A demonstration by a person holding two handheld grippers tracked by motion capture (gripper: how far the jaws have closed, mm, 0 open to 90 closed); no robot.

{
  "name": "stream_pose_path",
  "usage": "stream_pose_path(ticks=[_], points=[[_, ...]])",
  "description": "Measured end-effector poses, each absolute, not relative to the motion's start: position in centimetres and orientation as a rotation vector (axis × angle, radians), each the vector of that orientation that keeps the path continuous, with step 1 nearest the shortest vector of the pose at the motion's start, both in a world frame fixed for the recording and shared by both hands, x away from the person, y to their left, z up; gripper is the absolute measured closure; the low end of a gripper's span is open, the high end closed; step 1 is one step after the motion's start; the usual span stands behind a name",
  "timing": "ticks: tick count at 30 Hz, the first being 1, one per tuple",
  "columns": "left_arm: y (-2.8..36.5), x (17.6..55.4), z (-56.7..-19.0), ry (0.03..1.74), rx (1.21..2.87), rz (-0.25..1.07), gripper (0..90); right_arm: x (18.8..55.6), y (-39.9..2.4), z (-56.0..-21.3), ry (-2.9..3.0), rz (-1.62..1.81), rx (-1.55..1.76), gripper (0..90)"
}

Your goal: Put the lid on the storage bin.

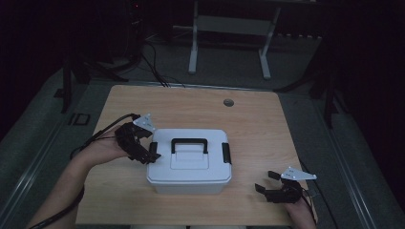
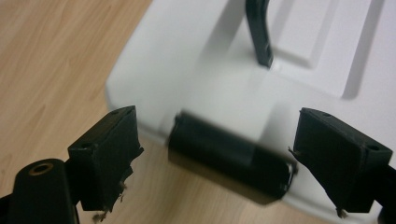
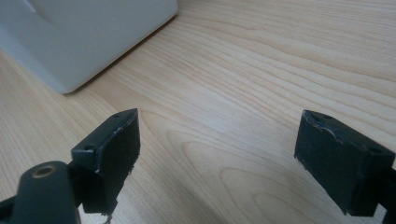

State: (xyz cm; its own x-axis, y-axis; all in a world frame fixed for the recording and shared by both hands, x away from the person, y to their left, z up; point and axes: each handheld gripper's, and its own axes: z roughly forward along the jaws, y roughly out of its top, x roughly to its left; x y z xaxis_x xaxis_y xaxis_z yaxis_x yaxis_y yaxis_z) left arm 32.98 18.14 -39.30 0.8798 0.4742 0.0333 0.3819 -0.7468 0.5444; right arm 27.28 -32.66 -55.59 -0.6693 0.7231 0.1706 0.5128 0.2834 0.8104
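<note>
A white plastic box (image 1: 190, 162) with a black carry handle (image 1: 189, 142) on its lid sits at the table's middle. It has a black latch on each short side: one on the left (image 1: 154, 149) and one on the right (image 1: 226, 153). My left gripper (image 1: 149, 155) is open at the box's left end. In the left gripper view the left latch (image 2: 231, 156) lies between the open jaws of my left gripper (image 2: 217, 158), with a gap on each side. My right gripper (image 1: 265, 182) rests open on the table right of the box's front corner (image 3: 70, 42), and my right gripper (image 3: 217, 158) has bare wood between its jaws.
The wooden table (image 1: 258, 119) has a round cable hole (image 1: 229, 102) at the back. A white desk frame (image 1: 229, 38) stands on the floor behind. Cables trail from both grippers off the table's left and right edges.
</note>
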Motion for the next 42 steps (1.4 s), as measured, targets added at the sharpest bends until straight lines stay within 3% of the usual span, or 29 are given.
stream_pose_path(ticks=[18, 42], points=[[23.2, 30.9, -42.1, 0.696, 2.434, 0.246, 14.3, 27.3, -32.6, -55.6, 2.322, 1.328, 1.142, 14.0], [26.6, 29.3, -50.8, 0.84, 2.34, 0.164, 14.3, 27.3, -32.5, -55.7, 2.329, 1.32, 1.138, 14.0]])
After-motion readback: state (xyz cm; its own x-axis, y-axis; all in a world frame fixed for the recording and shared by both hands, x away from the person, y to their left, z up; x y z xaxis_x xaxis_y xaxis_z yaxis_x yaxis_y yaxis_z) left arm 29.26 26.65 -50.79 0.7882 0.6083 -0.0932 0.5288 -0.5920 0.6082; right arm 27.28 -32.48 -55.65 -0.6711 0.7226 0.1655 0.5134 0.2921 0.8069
